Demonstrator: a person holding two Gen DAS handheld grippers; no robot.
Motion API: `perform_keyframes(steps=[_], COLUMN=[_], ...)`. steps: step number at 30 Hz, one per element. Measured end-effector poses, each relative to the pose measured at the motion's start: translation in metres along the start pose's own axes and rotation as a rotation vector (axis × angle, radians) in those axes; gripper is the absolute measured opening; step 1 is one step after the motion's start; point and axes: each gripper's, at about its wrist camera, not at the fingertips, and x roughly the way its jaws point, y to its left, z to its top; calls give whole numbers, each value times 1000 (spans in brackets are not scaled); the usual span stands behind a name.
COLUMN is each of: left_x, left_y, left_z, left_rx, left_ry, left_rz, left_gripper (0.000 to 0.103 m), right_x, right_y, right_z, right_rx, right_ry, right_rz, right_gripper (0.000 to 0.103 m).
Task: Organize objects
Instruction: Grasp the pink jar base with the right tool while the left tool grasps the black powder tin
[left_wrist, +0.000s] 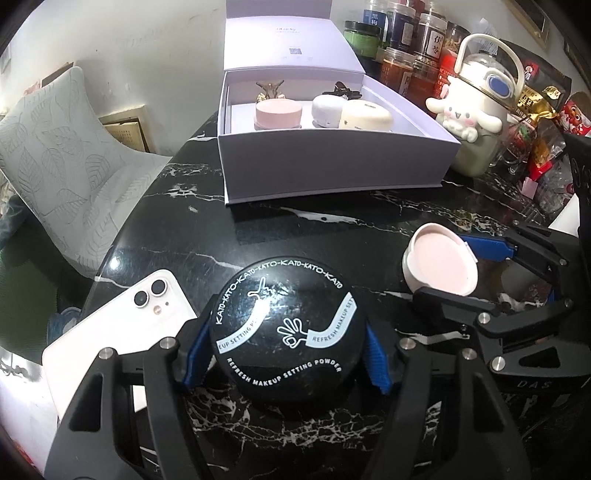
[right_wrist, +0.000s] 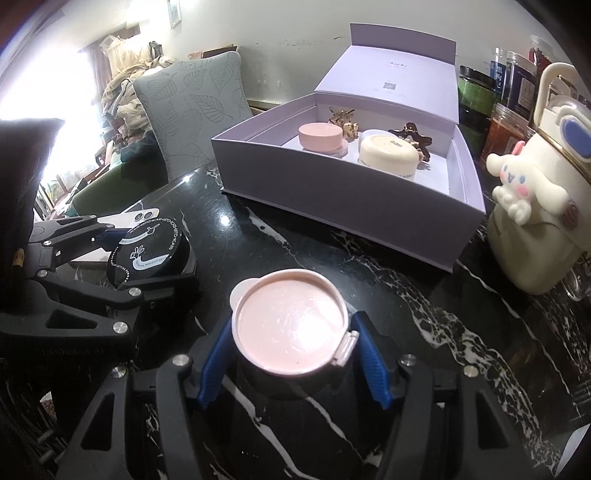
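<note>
My left gripper (left_wrist: 284, 354) is shut on a round black setting-powder case (left_wrist: 284, 328) with white lettering, low over the black marble table (left_wrist: 258, 236). My right gripper (right_wrist: 291, 354) is shut on a round pink compact (right_wrist: 290, 325) with a silver rim. Each gripper shows in the other view: the right one with the pink compact (left_wrist: 439, 264), the left one with the black case (right_wrist: 147, 254). An open lilac box (left_wrist: 332, 166) stands at the back. It holds a pink jar (left_wrist: 277, 114), a lavender jar (left_wrist: 327, 109), a cream jar (left_wrist: 365, 116) and hair clips (left_wrist: 269, 88).
A white phone (left_wrist: 122, 328) lies face down left of the black case. A cream bottle with a plush dog figure (left_wrist: 476, 110) stands right of the box. Several jars (left_wrist: 406, 37) and snack packets (left_wrist: 535, 110) crowd the back right. A leaf-patterned chair (left_wrist: 62, 155) is at the left table edge.
</note>
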Motion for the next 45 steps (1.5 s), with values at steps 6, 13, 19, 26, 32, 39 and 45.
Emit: perform_keyframes(steps=[6, 13, 19, 26, 32, 39, 45], left_x=[-10, -20, -34, -52, -67, -78, -81], left_y=[-1, -2, -3, -6, -8, -13, -16], left_z=[-1, 1, 3, 9, 13, 23, 35], left_rx=[6, 14, 18, 34, 40, 58, 63], left_ry=[-11, -21, -43, -80, -104, -122, -134], left_rz=[5, 18, 24, 43, 55, 66, 67], left_gripper=[67, 67, 67, 67, 67, 67, 67], right_x=[-8, -17, -33, -53, -70, -86, -93], right_y=[2, 6, 13, 16, 19, 26, 24], right_z=[-3, -5, -2, 5, 12, 19, 27], right_rx=[-6, -17, -41, -61, -95, -133, -142], right_ry=[-4, -11, -36, -77, -108, -141, -159], right_rz=[-10, -6, -16, -52, -72, -76, -90], right_gripper=[65, 65, 65, 65, 65, 65, 65])
